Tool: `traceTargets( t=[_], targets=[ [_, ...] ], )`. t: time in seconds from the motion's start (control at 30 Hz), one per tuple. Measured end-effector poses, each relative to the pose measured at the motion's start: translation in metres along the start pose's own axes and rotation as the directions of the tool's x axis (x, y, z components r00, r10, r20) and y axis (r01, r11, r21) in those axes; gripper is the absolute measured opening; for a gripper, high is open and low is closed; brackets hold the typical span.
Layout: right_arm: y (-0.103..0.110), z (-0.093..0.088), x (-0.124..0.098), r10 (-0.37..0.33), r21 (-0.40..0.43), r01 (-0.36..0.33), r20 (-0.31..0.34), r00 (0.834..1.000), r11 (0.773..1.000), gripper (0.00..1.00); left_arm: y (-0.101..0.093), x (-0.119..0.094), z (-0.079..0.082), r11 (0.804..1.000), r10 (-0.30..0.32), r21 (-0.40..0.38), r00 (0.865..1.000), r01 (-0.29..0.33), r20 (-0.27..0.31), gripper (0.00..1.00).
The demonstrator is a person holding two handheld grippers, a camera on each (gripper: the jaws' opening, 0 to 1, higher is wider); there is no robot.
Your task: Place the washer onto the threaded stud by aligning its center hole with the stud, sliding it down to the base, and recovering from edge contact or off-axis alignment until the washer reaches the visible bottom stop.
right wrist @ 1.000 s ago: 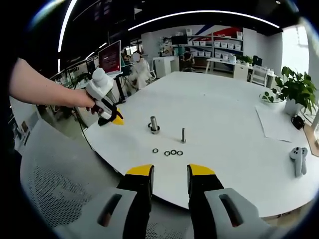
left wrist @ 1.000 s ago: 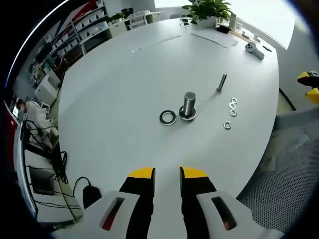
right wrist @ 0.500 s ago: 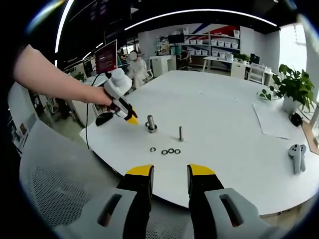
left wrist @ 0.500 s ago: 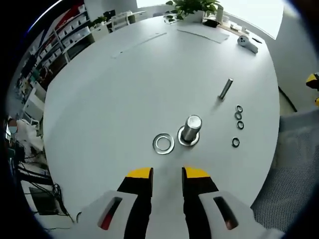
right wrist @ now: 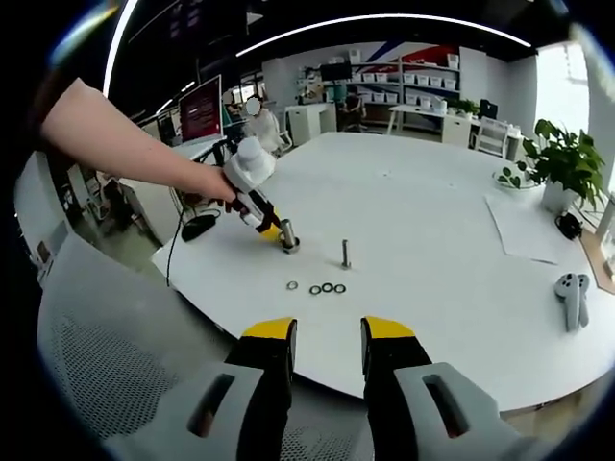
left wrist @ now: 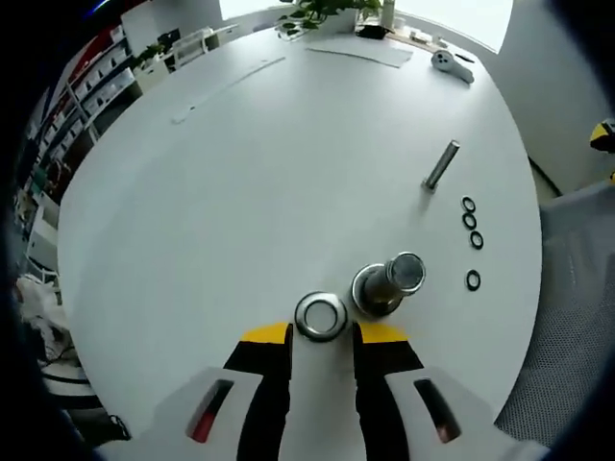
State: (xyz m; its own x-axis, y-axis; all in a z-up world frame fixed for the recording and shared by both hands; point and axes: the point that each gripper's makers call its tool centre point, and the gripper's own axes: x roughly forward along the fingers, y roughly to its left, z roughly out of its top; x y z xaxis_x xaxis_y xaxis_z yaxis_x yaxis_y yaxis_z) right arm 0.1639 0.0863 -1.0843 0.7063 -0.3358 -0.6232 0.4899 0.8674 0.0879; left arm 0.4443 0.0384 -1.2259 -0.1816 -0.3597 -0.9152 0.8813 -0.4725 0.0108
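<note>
White and round, the table (left wrist: 211,173) carries the washer (left wrist: 320,317), lying flat just left of the threaded stud (left wrist: 389,283) and right at the tips of the left gripper (left wrist: 322,333), whose jaws stand slightly apart and empty, seemingly lined up to straddle it for a pick. Beyond the stud lie a loose bolt (left wrist: 441,164) and four small rings (left wrist: 471,239). Back off the near edge, the right gripper (right wrist: 327,329) waits, jaws parted, holding nothing.
</note>
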Motion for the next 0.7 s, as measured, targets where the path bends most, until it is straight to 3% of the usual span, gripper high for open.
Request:
traceTargets(
  t=[0.53,0.7],
  targets=[
    [-0.003,0.0,0.001,-0.009,0.006,0.009,0.004,1.0,1.0,0.29,-0.006,0.01,0.0,0.995,-0.027,0.094,0.999,0.031,-0.043,0.23],
    [-0.002,0.001,0.0,-0.007,0.009,0.007,0.008,1.0,1.0,0.3,-0.001,0.012,0.005,0.995,-0.046,0.091,0.999,0.047,-0.016,0.22]
  ],
)
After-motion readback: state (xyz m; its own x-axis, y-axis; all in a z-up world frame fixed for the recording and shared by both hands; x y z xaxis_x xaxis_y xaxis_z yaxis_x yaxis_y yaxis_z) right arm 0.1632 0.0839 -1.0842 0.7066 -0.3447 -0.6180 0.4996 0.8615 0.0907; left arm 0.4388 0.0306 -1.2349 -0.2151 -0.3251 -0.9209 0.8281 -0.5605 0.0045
